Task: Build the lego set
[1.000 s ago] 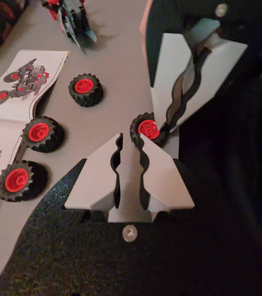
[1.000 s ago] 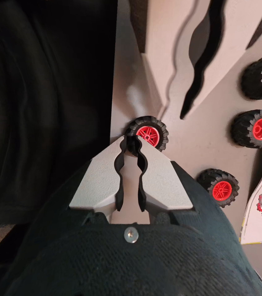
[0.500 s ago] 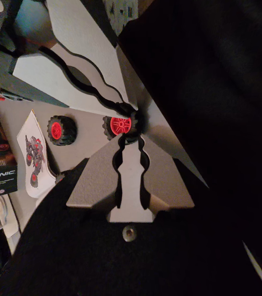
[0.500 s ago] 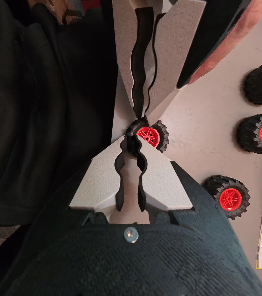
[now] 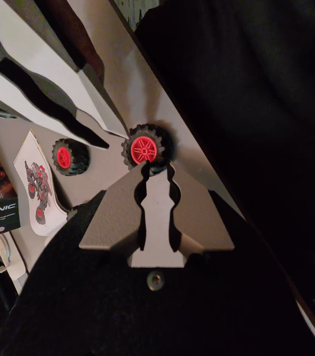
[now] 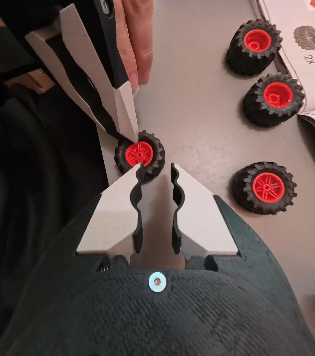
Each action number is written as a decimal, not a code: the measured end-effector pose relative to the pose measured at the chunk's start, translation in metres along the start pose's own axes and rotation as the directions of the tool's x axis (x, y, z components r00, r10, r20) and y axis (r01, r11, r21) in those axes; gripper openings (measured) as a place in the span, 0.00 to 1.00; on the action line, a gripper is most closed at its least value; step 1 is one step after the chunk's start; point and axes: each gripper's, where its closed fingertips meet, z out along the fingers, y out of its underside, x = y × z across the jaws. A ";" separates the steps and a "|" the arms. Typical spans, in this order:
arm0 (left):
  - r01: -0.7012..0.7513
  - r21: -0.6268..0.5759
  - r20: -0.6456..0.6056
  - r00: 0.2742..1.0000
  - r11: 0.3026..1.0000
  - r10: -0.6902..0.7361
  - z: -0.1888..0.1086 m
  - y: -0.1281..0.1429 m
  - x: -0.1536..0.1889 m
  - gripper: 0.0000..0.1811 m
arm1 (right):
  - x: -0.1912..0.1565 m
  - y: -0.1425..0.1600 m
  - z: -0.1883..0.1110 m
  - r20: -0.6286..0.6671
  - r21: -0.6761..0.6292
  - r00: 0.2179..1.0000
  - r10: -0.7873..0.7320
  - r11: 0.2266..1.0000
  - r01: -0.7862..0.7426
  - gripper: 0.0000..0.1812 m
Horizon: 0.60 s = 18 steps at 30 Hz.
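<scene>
A: Where's the wheel (image 6: 139, 154)?

B: At the very edge of the grey counter (image 6: 201, 134), red hub facing up. The left tongs (image 5: 157, 163) pinch its black tyre, one tip over the hub.

A: And the right tongs (image 6: 155, 166)?

B: Spread, holding nothing, with one tip touching the tyre.

A: Anything else?

B: 3 more wheels (image 6: 264, 187) stand well apart beside an open instruction booklet (image 6: 307, 38). A hand (image 6: 135, 44) grips the left tool.
</scene>
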 end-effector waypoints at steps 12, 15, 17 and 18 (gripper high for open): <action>-0.192 -0.123 -0.049 0.981 0.974 0.187 -0.005 0.012 -0.010 0.06 | -0.002 0.002 0.013 -0.009 -0.087 1.000 -0.019 0.996 0.018 0.10; -0.240 -0.132 -0.058 0.970 0.962 0.235 -0.004 0.015 -0.014 0.00 | -0.002 0.002 0.013 0.002 -0.088 0.999 -0.034 0.996 0.034 0.10; -0.261 -0.123 -0.077 0.964 0.957 0.253 -0.006 0.015 -0.013 0.00 | -0.003 0.002 0.013 0.001 -0.089 0.998 -0.056 0.994 0.056 0.10; -0.270 -0.115 -0.081 0.962 0.956 0.262 -0.007 0.014 -0.013 0.00 | -0.003 0.002 0.013 -0.001 -0.089 0.998 -0.063 0.994 0.062 0.10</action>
